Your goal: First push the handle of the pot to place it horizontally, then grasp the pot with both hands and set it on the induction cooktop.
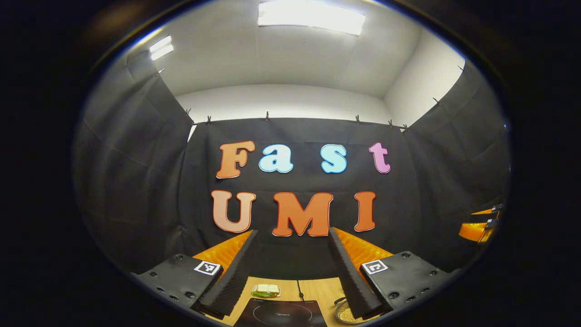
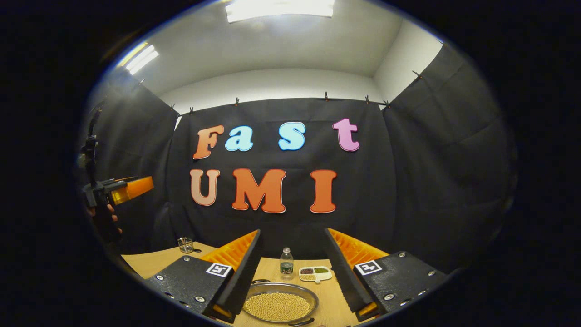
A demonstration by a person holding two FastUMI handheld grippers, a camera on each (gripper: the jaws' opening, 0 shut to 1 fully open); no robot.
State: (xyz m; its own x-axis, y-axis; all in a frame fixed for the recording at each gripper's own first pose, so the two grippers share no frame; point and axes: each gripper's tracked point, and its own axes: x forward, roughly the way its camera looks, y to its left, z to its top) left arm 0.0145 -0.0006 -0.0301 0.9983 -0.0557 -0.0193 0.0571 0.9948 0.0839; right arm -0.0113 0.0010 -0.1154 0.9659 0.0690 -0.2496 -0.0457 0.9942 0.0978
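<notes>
1. Hovering above the table, the left gripper (image 1: 294,254) and right gripper (image 2: 292,254) are held agape, nothing grasped.
2. The pot (image 2: 280,303) of beans is seen below the right gripper, beside the induction cooktop (image 1: 281,314).
3. Step judged: the handle push is not yet begun; descent is required.

bottle (image 2: 286,263) behind pot (image 2: 280,302), dish (image 2: 315,273) right

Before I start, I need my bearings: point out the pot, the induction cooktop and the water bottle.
pot (image 2: 278,306): right gripper view, on the beans inside.
induction cooktop (image 1: 281,313): left gripper view, its dark top.
water bottle (image 2: 286,263): right gripper view, its body.
</notes>
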